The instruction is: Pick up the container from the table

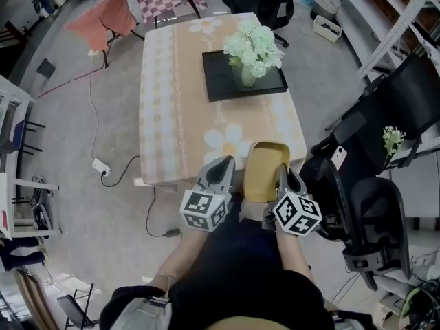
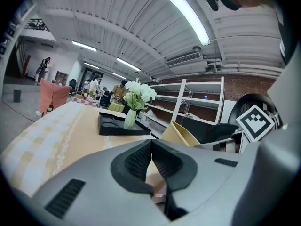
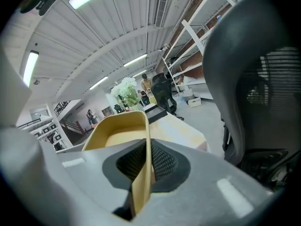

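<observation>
A mustard-yellow rectangular container [image 1: 266, 169] hangs tilted over the near edge of the table [image 1: 172, 115]. My right gripper [image 1: 282, 174] is shut on its right wall, which shows as a thin yellow rim [image 3: 146, 145] pinched between the black pads [image 3: 162, 161]. The container's hollow [image 3: 120, 135] opens to the left of the jaws. My left gripper [image 1: 227, 163] floats just left of the container, jaws shut with nothing between them [image 2: 151, 147]. From the left gripper view the container [image 2: 181, 134] sits to the right, clear of the pads.
A black tray [image 1: 240, 78] with a vase of white flowers [image 1: 253, 50] stands in the table's far half. Black office chairs [image 1: 375, 212] crowd the right side, close to my right gripper. Metal shelving [image 2: 197, 102] runs along the right. A power strip and cable [image 1: 103, 167] lie on the floor left.
</observation>
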Available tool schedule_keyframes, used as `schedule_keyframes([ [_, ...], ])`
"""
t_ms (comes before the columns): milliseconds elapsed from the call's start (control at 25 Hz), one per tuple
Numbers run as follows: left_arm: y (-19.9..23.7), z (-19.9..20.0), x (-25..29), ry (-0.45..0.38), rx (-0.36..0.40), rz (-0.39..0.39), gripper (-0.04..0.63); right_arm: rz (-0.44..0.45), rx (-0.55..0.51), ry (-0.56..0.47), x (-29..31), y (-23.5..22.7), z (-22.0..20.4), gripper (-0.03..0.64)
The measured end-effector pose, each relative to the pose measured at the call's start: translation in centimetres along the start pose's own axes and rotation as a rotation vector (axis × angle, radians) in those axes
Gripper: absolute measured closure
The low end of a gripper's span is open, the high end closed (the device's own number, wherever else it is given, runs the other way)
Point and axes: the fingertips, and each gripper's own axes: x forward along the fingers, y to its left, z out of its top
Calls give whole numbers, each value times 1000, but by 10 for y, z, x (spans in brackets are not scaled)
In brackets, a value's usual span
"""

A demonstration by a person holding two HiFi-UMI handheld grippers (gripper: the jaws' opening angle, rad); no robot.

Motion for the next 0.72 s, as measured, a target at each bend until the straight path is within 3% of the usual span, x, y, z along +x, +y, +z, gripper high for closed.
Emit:
schedule_keyframes([
  [320,4,1,-16,-21,4,31,586,60,-15,1,-2,16,-5,601],
  [720,-2,0,-16,-23,10,7,586,46,-17,-4,-8,12,-7,601],
])
